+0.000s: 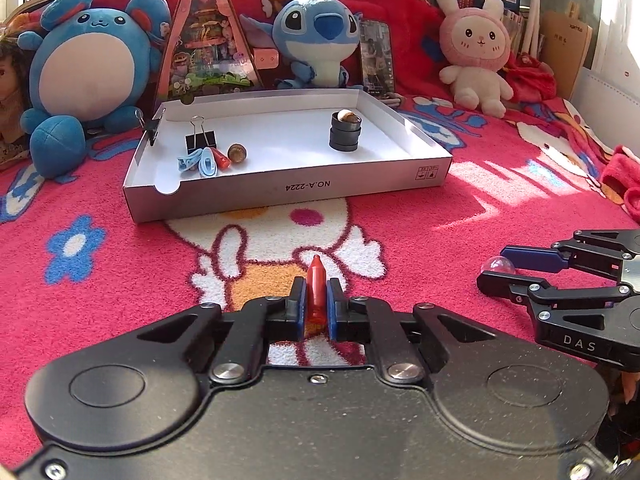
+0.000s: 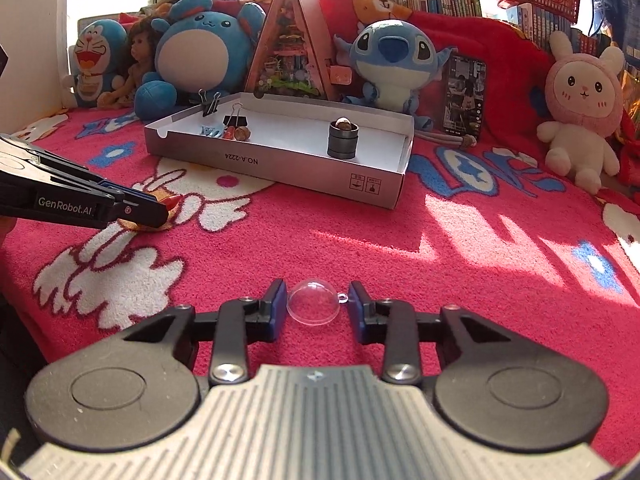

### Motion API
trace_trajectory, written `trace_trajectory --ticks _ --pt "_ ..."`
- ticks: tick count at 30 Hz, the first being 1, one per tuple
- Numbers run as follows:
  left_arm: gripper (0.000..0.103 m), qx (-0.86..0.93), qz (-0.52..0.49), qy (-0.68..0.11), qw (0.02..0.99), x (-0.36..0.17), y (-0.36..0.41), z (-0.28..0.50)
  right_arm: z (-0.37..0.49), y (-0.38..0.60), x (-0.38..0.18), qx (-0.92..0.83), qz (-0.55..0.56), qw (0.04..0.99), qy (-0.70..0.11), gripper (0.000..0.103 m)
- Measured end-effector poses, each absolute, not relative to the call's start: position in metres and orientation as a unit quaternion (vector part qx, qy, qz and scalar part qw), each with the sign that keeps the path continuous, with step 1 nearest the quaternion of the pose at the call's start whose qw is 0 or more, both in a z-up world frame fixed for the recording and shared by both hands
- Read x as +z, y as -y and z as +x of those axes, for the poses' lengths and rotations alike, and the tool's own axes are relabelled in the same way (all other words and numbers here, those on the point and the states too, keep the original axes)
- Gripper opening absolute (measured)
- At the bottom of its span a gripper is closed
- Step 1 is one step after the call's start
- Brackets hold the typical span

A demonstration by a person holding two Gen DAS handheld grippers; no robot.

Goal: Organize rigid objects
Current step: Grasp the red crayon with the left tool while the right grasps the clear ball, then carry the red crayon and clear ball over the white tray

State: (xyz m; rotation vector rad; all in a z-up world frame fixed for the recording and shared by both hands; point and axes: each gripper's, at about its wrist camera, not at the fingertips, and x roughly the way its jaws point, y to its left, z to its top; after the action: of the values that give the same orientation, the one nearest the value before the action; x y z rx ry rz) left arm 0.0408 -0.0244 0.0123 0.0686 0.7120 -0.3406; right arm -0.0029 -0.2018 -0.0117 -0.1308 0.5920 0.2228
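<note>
Blanket (image 1: pixel 460 208) red, cartoon print, carries everything. Left tool (image 1: pixel 316 304) clamped tight on a red crayon-shaped piece (image 1: pixel 317 284), tip sticking forward past the pads, low over the blanket's near part. In the right wrist view the same tool (image 2: pixel 160 210) comes in from the left edge, red tip just showing. Right tool (image 2: pixel 318 306) narrowed around a clear plastic dome (image 2: pixel 313 303) lying on the blanket near the front edge; left pad touching or nearly so, right pad with a visible gap beside the dome's small loop, so not gripped. White cardboard tray (image 1: pixel 288 190) sits further back, mid-blanket, in front of the plush toys. Tray's left end: black binder clip (image 1: pixel 200 138), light blue clips (image 1: pixel 200 162), a second red piece (image 1: pixel 221 159), a brown nut-like ball (image 1: pixel 237 153). Another binder clip (image 1: pixel 150 126) is clipped on the tray's left wall. Tray's right part: stack of black rings (image 1: pixel 345 134) with a brown ball on top.
</note>
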Motion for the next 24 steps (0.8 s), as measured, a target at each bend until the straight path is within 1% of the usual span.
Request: trace_trajectory --ticks 6,15,24 --pt "0.010 -0.151 0.024 -0.335 0.930 0.025 0.015 0.055 0.005 0.198 0.000 0.102 -0.055 0.954 -0.277 0.038" --pt "0.010 -0.110 0.008 -0.310 0.944 0.049 -0.002 0.095 0.046 0.201 0.029 0.079 -0.011 0.962 -0.262 0.038" --pt "0.010 -0.083 -0.012 -0.321 0.943 0.055 -0.011 0.144 0.098 0.198 0.043 0.057 0.006 0.965 -0.257 0.038"
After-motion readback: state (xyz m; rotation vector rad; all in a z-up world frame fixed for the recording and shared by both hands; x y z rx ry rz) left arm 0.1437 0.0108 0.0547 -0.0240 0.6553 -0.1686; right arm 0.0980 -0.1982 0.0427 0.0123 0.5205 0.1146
